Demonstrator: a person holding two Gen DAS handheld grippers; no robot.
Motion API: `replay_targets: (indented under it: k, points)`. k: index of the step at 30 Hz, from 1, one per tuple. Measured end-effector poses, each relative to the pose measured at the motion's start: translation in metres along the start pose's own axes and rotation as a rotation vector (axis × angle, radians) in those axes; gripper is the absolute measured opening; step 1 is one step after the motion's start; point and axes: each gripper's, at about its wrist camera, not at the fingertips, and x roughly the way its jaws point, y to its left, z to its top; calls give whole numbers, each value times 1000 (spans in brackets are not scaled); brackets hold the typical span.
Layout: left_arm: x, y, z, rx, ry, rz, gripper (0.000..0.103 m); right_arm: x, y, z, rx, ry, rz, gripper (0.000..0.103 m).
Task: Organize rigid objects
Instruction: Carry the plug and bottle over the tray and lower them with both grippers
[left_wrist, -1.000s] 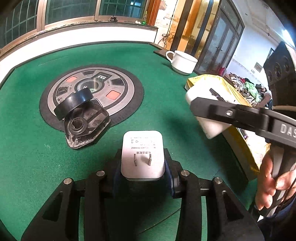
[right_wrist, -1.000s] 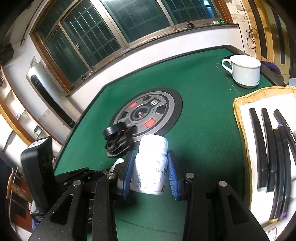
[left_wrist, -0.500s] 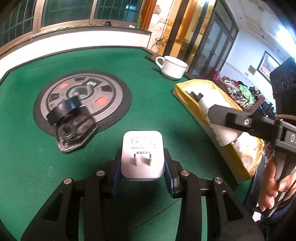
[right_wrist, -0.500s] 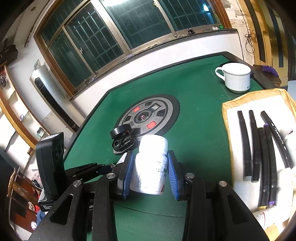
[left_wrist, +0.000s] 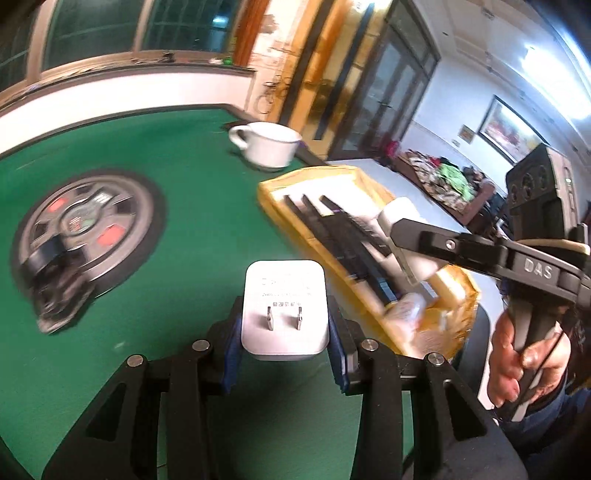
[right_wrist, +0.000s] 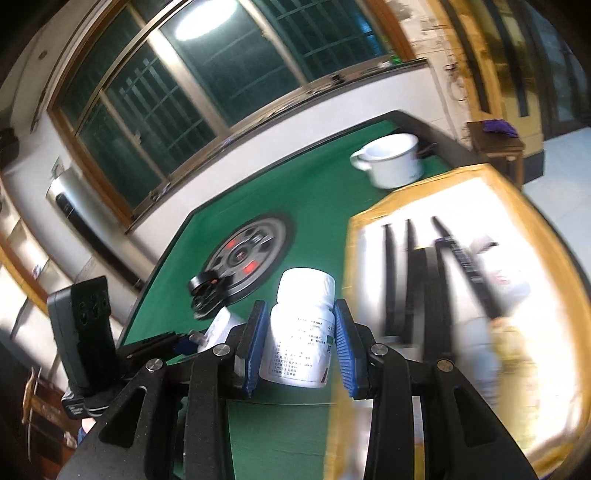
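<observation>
Two things are up in the air: the white plug (left_wrist: 284, 306) is pinched in the left gripper (left_wrist: 283, 350) over the green table (left_wrist: 192, 206), and the white bottle (right_wrist: 301, 328) is squeezed in the right gripper (right_wrist: 300, 354) by the yellow tray (right_wrist: 532, 206). Black sticks (right_wrist: 410, 280) already lie in the tray. A black holder (left_wrist: 55, 291) sits out on the table

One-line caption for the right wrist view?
Right tongs carry a white pill bottle toward the yellow tray.
</observation>
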Motion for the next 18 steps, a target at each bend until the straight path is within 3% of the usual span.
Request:
replay_targets:
  k: [10,18]
  points:
    - [41,-74,23,66,19,-99,37,-38,-62,26,44,-48,-117,32]
    - [81,-95,30,60,76,-71,37,-4,-89,78,-12,40,-231,32]
